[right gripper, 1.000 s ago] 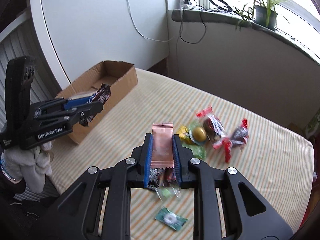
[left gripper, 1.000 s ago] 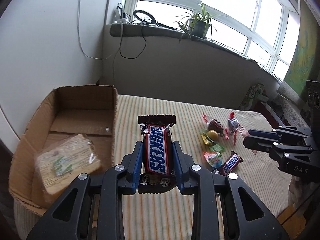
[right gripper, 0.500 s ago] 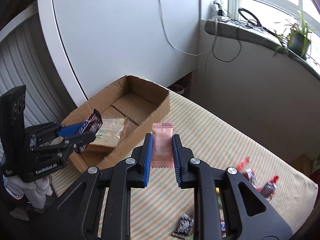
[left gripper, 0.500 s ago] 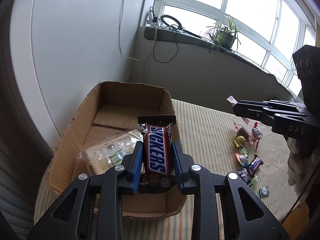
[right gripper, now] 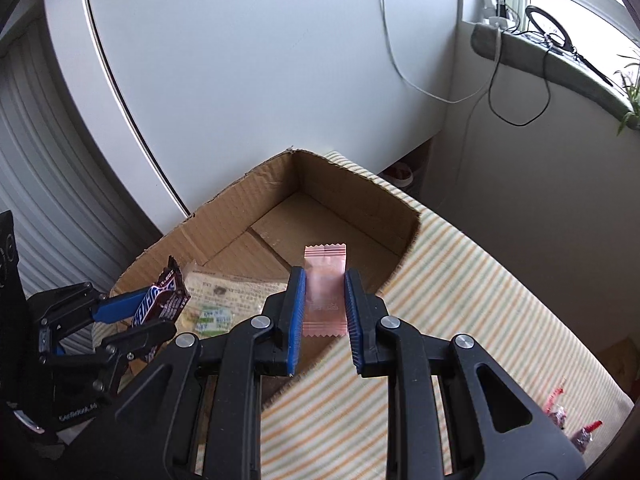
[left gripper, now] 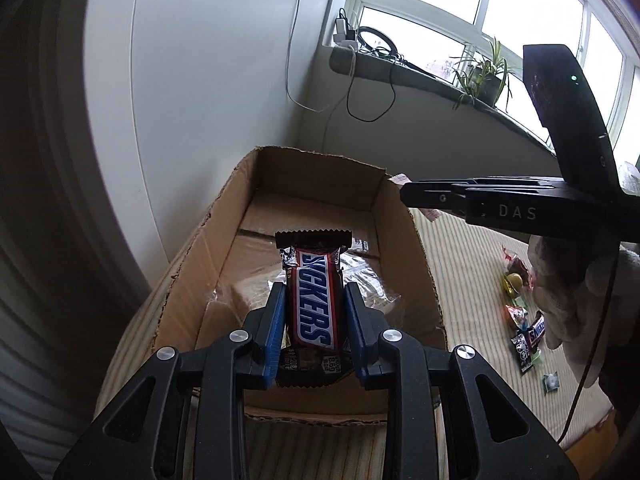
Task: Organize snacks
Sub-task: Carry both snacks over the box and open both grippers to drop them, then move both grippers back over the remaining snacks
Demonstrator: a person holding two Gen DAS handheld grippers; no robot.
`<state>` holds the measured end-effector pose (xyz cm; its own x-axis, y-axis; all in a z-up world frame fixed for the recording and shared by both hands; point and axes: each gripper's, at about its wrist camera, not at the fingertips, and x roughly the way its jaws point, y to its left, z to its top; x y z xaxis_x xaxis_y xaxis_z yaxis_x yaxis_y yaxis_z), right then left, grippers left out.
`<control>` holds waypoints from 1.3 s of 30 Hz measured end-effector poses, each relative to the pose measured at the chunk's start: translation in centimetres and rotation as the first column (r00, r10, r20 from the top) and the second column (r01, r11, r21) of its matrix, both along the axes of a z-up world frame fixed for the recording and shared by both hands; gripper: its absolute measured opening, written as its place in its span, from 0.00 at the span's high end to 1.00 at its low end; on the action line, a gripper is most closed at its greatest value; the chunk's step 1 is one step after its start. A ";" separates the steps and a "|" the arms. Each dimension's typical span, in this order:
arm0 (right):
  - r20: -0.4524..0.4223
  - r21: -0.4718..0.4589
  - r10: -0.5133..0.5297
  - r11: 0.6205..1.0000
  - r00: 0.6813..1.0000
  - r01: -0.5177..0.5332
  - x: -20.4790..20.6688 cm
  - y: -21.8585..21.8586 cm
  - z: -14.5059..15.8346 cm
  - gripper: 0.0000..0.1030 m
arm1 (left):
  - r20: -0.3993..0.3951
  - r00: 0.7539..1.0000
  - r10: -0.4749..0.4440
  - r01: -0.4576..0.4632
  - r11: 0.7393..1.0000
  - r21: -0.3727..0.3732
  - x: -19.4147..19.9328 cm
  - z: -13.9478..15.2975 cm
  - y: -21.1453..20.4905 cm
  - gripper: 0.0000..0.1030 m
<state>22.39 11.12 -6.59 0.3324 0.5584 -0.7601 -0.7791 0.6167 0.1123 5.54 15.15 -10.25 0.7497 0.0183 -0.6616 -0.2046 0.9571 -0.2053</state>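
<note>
A cardboard box (left gripper: 404,240) stands at the left end of a striped cloth-covered bench (left gripper: 472,280), hard against a white wall panel (right gripper: 260,60). A cellophane-wrapped packet with a green-and-white label (right gripper: 216,300) already lies on the box floor, taking up its near half. Behind the bench a grey windowsill (left gripper: 420,76) carries chargers, looped cables and a potted plant (left gripper: 486,76); one white and one black cable hang down the wall beside the box's far end.

The left tool (left gripper: 315,310) hangs over the near part of the box, clamped on a Snickers bar (left gripper: 314,300). The bar is brown with a red-edged blue-and-white logo, its crimped end pointing forward past the fingertips, directly above the wrapped packet.

The right tool (right gripper: 324,300) reaches in over the box's right wall, gripping a pink sachet (right gripper: 324,280) between its blue pads. The sachet is pale, matte, with zigzag-cut ends and faint print that is too soft to read. It sits above the box's right rim, roughly over the inner edge.

Loose sweets (left gripper: 520,308) lie scattered toward the right side of the bench, well apart from the box: a gold-foil ball, red-wrapped candies, a second small Snickers (left gripper: 534,328) and a small green packet (left gripper: 551,382). They are partly hidden behind the gloved hand (left gripper: 568,300) holding the right tool. In the right wrist view, a few red-wrapped pieces (right gripper: 556,412) show at the bench's lower right edge.
</note>
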 end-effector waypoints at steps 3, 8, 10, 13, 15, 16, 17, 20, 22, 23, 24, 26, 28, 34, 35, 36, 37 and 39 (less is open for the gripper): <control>-0.002 -0.015 0.012 1.000 1.000 -0.012 0.2 1.0 -0.6 0.80 | -0.002 1.000 0.006 -0.006 1.000 -0.005 0.0 -0.1 0.1 0.74; -0.007 -0.012 0.023 1.000 1.000 -0.023 0.3 2.0 -0.9 0.78 | -0.003 1.000 0.012 -0.012 1.000 -0.015 0.1 -0.2 0.2 0.73; -0.008 -0.006 0.022 1.000 1.000 -0.022 0.2 2.1 -0.9 0.63 | -0.008 1.000 0.016 -0.016 1.000 -0.024 0.1 -0.1 0.3 0.67; 0.007 0.006 0.017 1.000 1.000 -0.017 0.1 2.1 -0.7 0.45 | 0.004 1.000 0.023 -0.022 0.999 -0.025 -0.1 0.3 0.3 0.55; 0.003 0.013 0.014 1.000 1.000 -0.014 0.0 1.8 -0.6 0.45 | 0.013 0.999 0.029 -0.029 0.999 -0.015 -0.3 0.5 0.2 0.55; 0.002 0.015 0.013 1.000 1.000 -0.013 0.0 1.7 -0.6 0.45 | 0.015 0.999 0.032 -0.031 0.999 -0.016 -0.3 0.6 0.2 0.55; 0.005 0.015 0.011 1.000 1.000 -0.011 -0.1 1.5 -0.5 0.45 | 0.017 0.999 0.034 -0.033 0.999 -0.018 -0.4 0.7 0.2 0.55; 0.009 0.021 0.002 1.000 1.000 -0.002 -0.2 0.8 -0.1 0.45 | 0.027 0.999 0.030 -0.030 0.999 -0.013 -0.6 1.0 -0.1 0.55; 0.010 0.028 -0.007 1.000 1.000 0.007 -0.3 0.1 0.1 0.45 | 0.030 0.999 0.022 -0.022 1.000 -0.007 -0.8 1.2 -0.5 0.55; 0.013 0.030 -0.010 1.000 1.000 0.010 -0.4 -0.3 0.3 0.45 | 0.032 0.999 0.019 -0.019 1.000 -0.003 -0.9 1.3 -0.7 0.55; 0.014 0.032 -0.014 0.999 1.000 0.013 -0.5 -0.7 0.4 0.45 | 0.035 0.999 0.016 -0.016 1.000 -0.004 -0.9 1.4 -0.9 0.55; 0.018 0.036 -0.022 0.999 1.000 0.021 -0.7 -1.6 0.8 0.45 | 0.043 0.999 0.006 -0.006 1.000 -0.004 -0.9 1.6 -1.2 0.55; 0.021 0.043 -0.035 0.998 0.999 0.034 -0.9 -2.7 1.1 0.45 | 0.048 0.999 -0.004 0.004 1.000 -0.002 -0.9 1.7 -1.6 0.55; 0.034 0.064 -0.087 0.994 0.996 0.085 -1.8 -7.2 2.4 0.45 | 0.063 0.997 -0.052 0.053 0.999 -0.006 -0.6 1.9 -3.4 0.55; 0.037 0.067 -0.098 0.993 0.995 0.095 -1.9 -8.0 2.6 0.45 | 0.065 0.996 -0.063 0.063 0.998 -0.007 -0.5 1.9 -3.8 0.55; 0.039 0.071 -0.108 0.992 0.993 0.105 -2.1 -8.8 2.8 0.45 | 0.067 0.995 -0.071 0.072 0.997 -0.007 -0.4 2.0 -4.2 0.55; 0.041 0.073 -0.119 0.991 0.992 0.115 -2.2 -9.7 2.9 0.45 | 0.069 0.994 -0.080 0.081 0.997 -0.009 -0.3 2.0 -4.6 0.55; 0.046 0.076 -0.146 0.987 0.988 0.143 -2.6 -11.7 3.2 0.45 | 0.072 0.992 -0.103 0.104 0.994 -0.012 0.0 2.0 -5.5 0.55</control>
